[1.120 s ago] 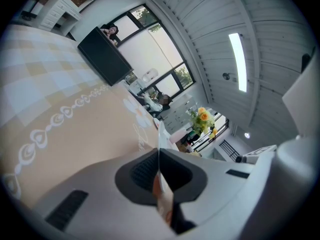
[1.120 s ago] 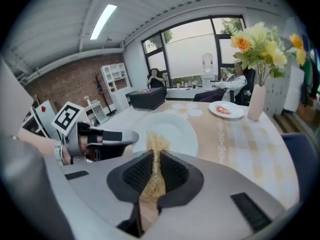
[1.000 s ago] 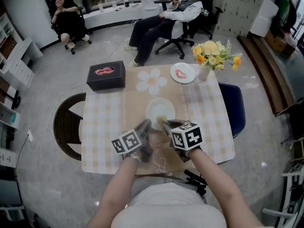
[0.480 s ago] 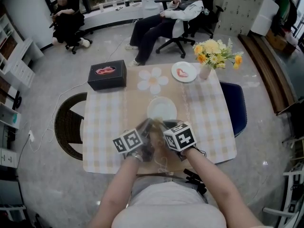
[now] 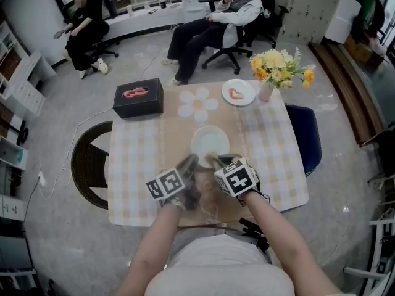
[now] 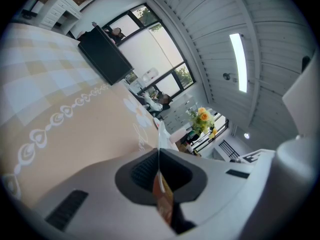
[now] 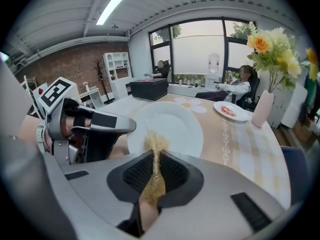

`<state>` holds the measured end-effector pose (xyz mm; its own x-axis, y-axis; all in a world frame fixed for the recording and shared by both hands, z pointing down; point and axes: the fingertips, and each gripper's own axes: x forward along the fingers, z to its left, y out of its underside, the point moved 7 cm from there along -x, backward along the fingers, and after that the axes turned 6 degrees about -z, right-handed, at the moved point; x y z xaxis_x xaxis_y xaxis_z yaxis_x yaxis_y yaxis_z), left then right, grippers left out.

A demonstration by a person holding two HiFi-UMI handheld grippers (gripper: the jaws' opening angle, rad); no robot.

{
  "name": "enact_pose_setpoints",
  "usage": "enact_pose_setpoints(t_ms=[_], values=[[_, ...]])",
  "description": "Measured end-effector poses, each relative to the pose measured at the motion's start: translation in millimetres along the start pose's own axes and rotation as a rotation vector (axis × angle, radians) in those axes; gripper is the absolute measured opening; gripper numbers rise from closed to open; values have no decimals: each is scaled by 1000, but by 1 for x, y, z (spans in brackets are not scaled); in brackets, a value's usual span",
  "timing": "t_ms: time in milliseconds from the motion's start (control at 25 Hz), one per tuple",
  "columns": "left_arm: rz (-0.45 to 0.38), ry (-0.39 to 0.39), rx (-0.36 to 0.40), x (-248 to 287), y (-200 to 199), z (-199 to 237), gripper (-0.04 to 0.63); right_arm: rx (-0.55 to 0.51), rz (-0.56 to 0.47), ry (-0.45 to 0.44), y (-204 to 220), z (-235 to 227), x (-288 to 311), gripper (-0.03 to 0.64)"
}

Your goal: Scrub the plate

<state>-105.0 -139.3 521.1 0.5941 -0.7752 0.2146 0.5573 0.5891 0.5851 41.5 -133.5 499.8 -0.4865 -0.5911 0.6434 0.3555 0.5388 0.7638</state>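
Shifting a little to the right since half a second ago, the right gripper (image 5: 214, 161) is bringing its tan scrub pad (image 7: 155, 143) back over the near rim of the white plate (image 5: 210, 142). That plate is sitting at the middle of the table on a beige runner (image 5: 179, 134), which is lying over a checked tablecloth (image 5: 133, 162). In the right gripper view the jaws are pressing together on the pad, and its frayed tip is touching the plate's surface just inside the near rim. The left gripper (image 5: 189, 162) is lying just left of the right one, with its jaws clamping the plate's near-left rim; in the left gripper view that rim is showing edge-on between them. Toward the far left of the table a black tissue box (image 5: 137, 97) is standing. A flower-shaped mat (image 5: 197, 105) is lying beyond the plate, and a small dish (image 5: 237, 94) with something red on it is sitting to the mat's right. A vase of yellow flowers (image 5: 276, 71) is standing just right of the dish at the far right corner. Two people are sitting on office chairs well beyond the table.
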Motion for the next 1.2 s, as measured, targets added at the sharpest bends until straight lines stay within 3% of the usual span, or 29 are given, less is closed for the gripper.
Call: enact_pose_setpoints(t_ms=[440, 760, 880, 1200], values=[[1, 6, 0, -1, 0, 0, 18, -15, 30, 120, 4, -31, 0, 43], [3, 6, 2, -1, 0, -1, 18, 1, -3, 207, 1, -48, -1, 43], [10, 11, 14, 0, 1, -2, 17, 71, -93, 171, -5, -46, -9, 43], [12, 9, 15, 0, 0, -2, 17, 325, -292, -57, -23, -22, -15, 43]])
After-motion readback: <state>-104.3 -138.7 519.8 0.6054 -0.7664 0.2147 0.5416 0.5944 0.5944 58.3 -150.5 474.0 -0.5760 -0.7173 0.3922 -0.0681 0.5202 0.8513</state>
